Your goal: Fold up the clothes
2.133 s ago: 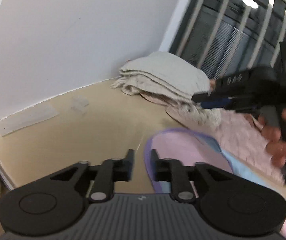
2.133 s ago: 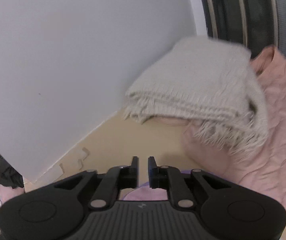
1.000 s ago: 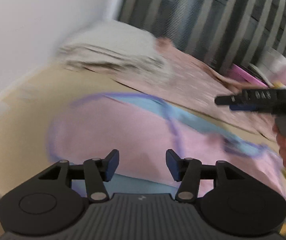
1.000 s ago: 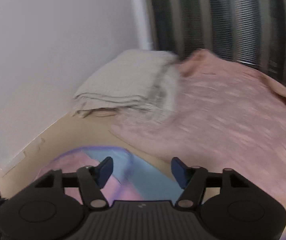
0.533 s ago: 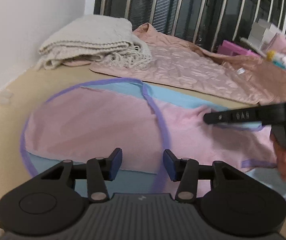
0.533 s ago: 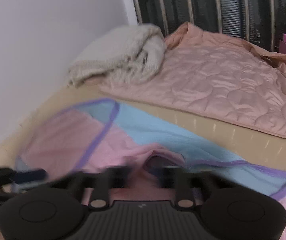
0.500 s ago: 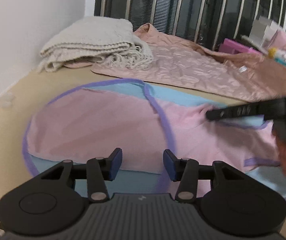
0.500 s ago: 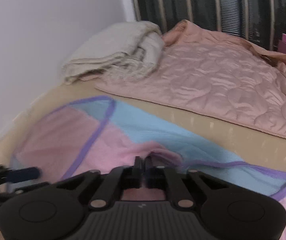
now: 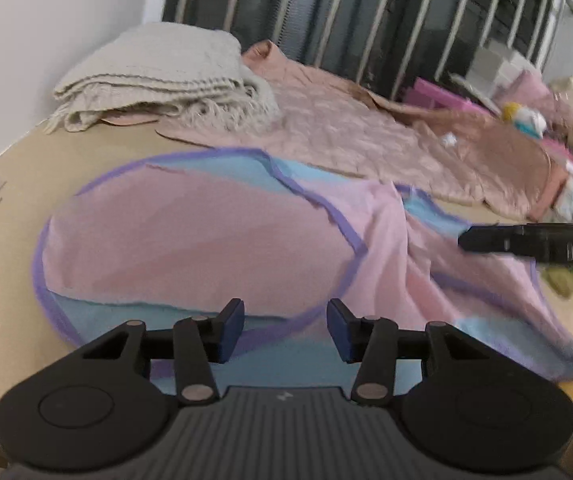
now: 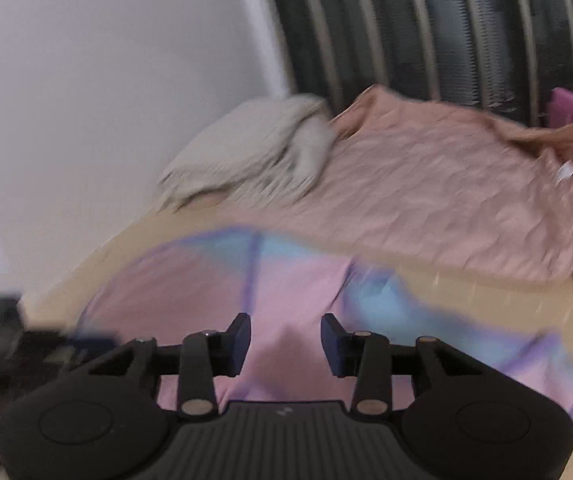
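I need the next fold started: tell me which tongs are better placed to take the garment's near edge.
Probably the left tongs: they hover open right over the purple-trimmed near hem of the pink and blue garment. The right tongs are opening over its middle, gripping nothing.

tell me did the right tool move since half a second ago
Yes. In the left wrist view the right tool has pulled rightward, away from the folded beige blanket.

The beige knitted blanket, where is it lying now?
In the left wrist view the folded blanket lies at the upper left, in the corner by the white wall, and overlaps the near end of the pink quilted jacket.
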Motion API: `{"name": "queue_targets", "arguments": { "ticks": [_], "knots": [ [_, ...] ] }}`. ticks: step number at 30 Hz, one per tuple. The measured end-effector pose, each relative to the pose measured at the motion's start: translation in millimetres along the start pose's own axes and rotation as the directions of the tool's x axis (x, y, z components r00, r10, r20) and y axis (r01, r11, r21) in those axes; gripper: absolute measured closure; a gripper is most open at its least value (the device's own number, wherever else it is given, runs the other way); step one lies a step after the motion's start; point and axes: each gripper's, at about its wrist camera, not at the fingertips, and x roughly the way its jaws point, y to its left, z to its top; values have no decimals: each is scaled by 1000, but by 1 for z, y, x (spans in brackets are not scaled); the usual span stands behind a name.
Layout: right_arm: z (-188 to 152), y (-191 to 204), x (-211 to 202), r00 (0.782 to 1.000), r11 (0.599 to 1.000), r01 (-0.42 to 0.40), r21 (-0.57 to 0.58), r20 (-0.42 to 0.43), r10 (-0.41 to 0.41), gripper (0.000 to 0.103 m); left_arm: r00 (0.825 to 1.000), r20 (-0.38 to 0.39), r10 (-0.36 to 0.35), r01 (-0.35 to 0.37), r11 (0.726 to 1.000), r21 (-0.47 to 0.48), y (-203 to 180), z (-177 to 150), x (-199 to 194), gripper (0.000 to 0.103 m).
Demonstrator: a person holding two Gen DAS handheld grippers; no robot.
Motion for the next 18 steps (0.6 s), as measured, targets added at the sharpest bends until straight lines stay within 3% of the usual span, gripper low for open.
{"name": "queue_targets", "arguments": {
  "ticks": [2, 6, 9, 11, 13, 16, 18],
  "knots": [
    [-11, 6, 10, 999, 999, 43, -26, -16, -43, 72, 1000, 8, 26, -27, 998, 55, -8, -4, 1, 58],
    [-19, 4, 29, 994, 994, 106, -5, -37, -106, 99, 993, 33, 111, -114, 990, 85, -13, -11, -2, 63],
    [-18, -6, 18, 982, 984, 177, 24, -75, -175, 103, 987, 36, 157, -159, 986, 48, -6, -15, -9, 64],
    [-16, -11, 8, 954, 956, 291, 28, -85, -288, 101, 987, 34, 160, -161, 987, 25, -2, -16, -15, 64],
    [-8, -12, -2, 947, 948, 317, 37, -72, -314, 95, 995, 49, 88, -88, 996, 6, 5, -16, -21, 59],
    [25, 4, -1, 985, 985, 170, 25, -8, -170, 81, 999, 27, 39, -38, 999, -2, 17, -12, -23, 57],
    [51, 23, 22, 997, 997, 80, -14, 8, -80, 69, 999, 20, 34, -34, 999, -3, 26, -11, -26, 57]
  ]
}}
